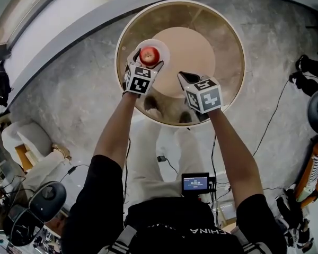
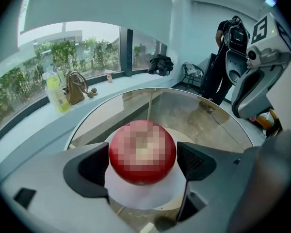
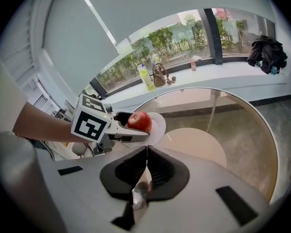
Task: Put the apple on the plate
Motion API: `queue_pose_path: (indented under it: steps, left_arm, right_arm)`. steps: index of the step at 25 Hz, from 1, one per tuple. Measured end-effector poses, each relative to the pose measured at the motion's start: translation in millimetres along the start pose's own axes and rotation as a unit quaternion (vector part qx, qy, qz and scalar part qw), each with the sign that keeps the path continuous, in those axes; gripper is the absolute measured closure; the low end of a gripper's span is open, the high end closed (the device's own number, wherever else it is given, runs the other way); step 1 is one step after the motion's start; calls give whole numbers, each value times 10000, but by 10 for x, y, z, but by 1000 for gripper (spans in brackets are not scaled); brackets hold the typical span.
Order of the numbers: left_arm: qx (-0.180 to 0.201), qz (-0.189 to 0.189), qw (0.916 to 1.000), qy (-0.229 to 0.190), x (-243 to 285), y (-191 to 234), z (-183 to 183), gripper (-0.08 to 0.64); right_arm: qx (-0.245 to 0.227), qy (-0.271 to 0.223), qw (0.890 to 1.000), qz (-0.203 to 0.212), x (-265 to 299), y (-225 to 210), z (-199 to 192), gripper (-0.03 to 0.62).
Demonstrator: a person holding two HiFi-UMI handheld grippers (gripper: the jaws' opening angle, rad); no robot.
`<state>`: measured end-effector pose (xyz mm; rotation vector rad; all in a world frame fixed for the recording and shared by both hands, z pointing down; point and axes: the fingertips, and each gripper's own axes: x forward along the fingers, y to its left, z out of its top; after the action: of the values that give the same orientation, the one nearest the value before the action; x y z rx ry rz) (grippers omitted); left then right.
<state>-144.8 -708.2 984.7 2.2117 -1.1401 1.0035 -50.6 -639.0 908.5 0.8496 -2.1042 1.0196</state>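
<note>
A red apple (image 1: 149, 55) is over a small white plate (image 1: 163, 46) at the far left of a round glass table (image 1: 238, 46). My left gripper (image 1: 148, 58) is shut on the apple, one pad against each side. In the left gripper view the apple (image 2: 142, 152) fills the gap between the pads, with the plate (image 2: 140, 198) just under it; whether they touch is unclear. My right gripper (image 1: 184, 77) hovers shut and empty over the table's middle, to the right of the plate. The right gripper view shows its jaws (image 3: 146, 154) pressed together, and the apple (image 3: 139, 122) and plate (image 3: 158, 125) ahead to the left.
Under the glass is a round beige base (image 1: 193, 52). A curved window sill behind the table holds a yellow-green bottle (image 2: 56, 93), a brown bag (image 2: 75, 87) and dark clothes (image 2: 160, 64). Cables (image 1: 270, 115) lie on the floor around the table.
</note>
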Motion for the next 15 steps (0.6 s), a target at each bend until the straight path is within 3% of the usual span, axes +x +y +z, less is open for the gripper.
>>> queue_pose_path:
  steps: [6,12,13,15]
  left_arm:
    - [-313,57,9995,-40,-680,18,238,140]
    - [-578,-249,9980,101,-1996,-304,618,145]
    - [-600,-235,9979,81,-2247,-405,699,165]
    - [-582,-33,9983,-41,-2727,-589,870,350]
  right_arm:
    - [-118,141,9998,-111,-382,157,141,563]
    - [8,71,9998,-178,-1333,698,418,563]
    - [10,56,9998,-194,-1525,811,449,563]
    - [-125,17,9996,-242,-1890,1035,501,563]
